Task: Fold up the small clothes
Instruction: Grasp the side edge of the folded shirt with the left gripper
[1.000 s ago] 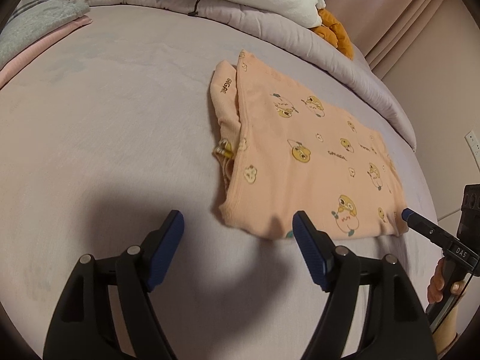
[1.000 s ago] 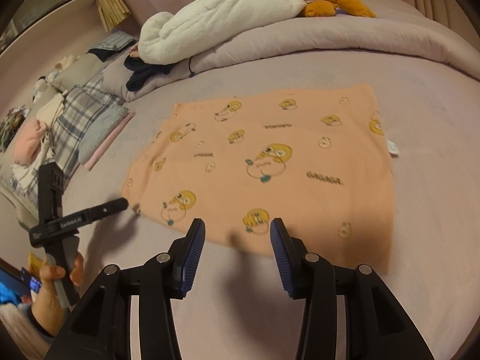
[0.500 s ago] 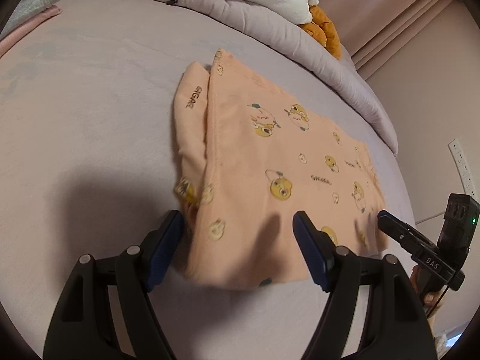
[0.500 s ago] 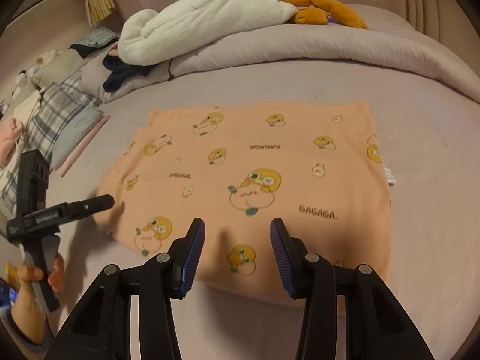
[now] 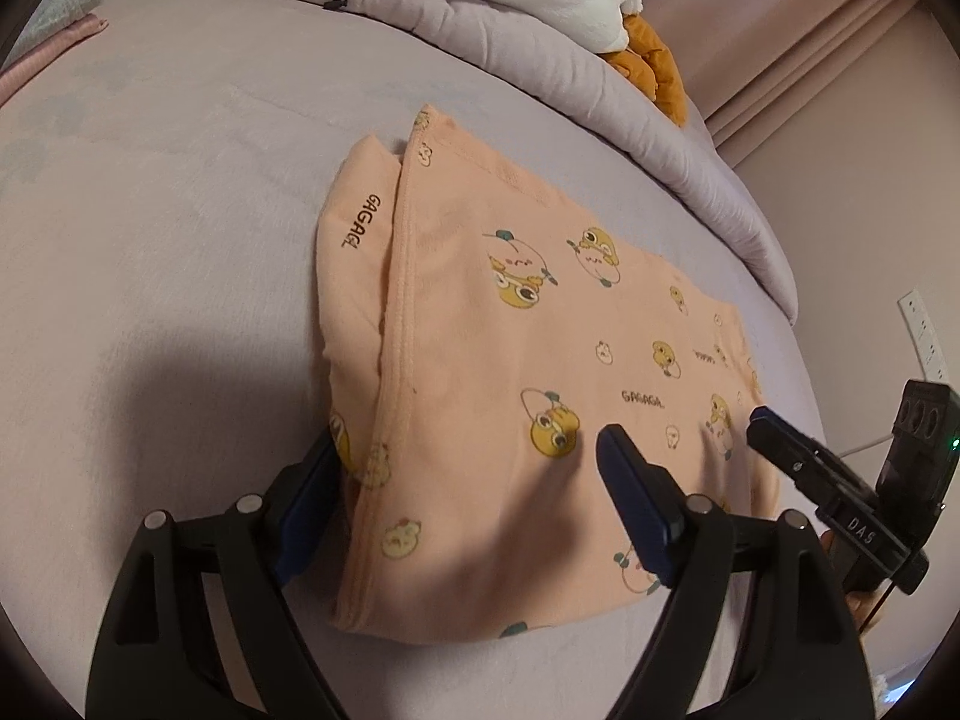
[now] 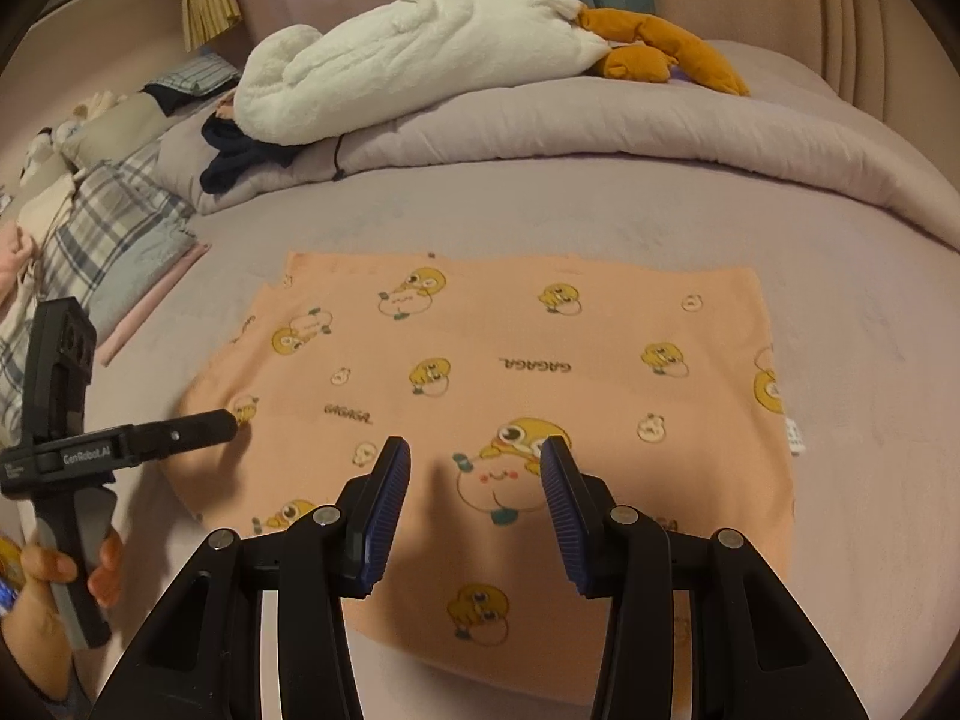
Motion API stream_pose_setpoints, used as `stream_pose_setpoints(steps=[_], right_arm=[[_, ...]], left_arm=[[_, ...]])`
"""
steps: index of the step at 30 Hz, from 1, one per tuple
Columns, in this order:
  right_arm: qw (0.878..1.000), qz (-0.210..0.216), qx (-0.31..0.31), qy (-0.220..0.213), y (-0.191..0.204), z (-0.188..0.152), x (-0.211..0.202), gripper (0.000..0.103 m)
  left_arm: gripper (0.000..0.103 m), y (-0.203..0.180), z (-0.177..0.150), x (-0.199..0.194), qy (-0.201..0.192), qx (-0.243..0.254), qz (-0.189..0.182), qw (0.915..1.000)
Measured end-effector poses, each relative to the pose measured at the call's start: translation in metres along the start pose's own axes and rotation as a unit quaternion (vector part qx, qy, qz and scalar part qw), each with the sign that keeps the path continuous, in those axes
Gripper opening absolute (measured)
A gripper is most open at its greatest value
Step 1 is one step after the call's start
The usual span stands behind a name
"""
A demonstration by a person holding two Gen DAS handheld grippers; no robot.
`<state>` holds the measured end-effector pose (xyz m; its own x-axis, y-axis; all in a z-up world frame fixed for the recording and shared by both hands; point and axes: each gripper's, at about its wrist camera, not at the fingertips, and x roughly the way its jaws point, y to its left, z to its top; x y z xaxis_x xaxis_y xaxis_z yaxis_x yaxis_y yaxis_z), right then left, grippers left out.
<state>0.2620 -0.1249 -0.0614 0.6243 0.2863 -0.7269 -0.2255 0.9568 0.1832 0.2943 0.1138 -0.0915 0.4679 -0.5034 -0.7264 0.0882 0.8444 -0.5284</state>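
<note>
A peach garment printed with yellow duck figures (image 5: 510, 372) lies folded flat on the grey-lilac bed; it also shows in the right wrist view (image 6: 492, 372). My left gripper (image 5: 462, 486) is open and low over the garment's near end, its left finger beside the folded edge and its right finger over the cloth. My right gripper (image 6: 474, 492) is open over the garment's near edge, holding nothing. The left gripper also shows in the right wrist view (image 6: 225, 418), its tip at the garment's left edge. The right gripper's tip shows in the left wrist view (image 5: 761, 420) at the garment's right edge.
A rolled grey duvet (image 6: 600, 132) with a white plush (image 6: 420, 54) and an orange plush (image 6: 660, 48) lies along the far side. Plaid and pink folded clothes (image 6: 114, 240) are stacked at the left. A wall socket (image 5: 924, 330) is beyond the bed's right edge.
Both grippers have moved forward over the garment, from just short of its near edge to above the cloth. Both stayed open. The garment has not moved.
</note>
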Motion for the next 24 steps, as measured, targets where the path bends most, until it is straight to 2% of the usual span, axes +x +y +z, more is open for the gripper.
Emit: stream_pose_setpoints(steps=[9, 24], right_arm=[[1.0, 0.002, -0.012, 0.0, 0.004, 0.008, 0.007, 0.045], [1.0, 0.008, -0.016, 0.004, 0.003, 0.025, 0.026, 0.045]], left_arm=[[0.082, 0.007, 0.01, 0.004, -0.005, -0.023, -0.023, 0.9995], [0.082, 0.004, 0.024, 0.012, 0.0, -0.009, -0.006, 0.9999]])
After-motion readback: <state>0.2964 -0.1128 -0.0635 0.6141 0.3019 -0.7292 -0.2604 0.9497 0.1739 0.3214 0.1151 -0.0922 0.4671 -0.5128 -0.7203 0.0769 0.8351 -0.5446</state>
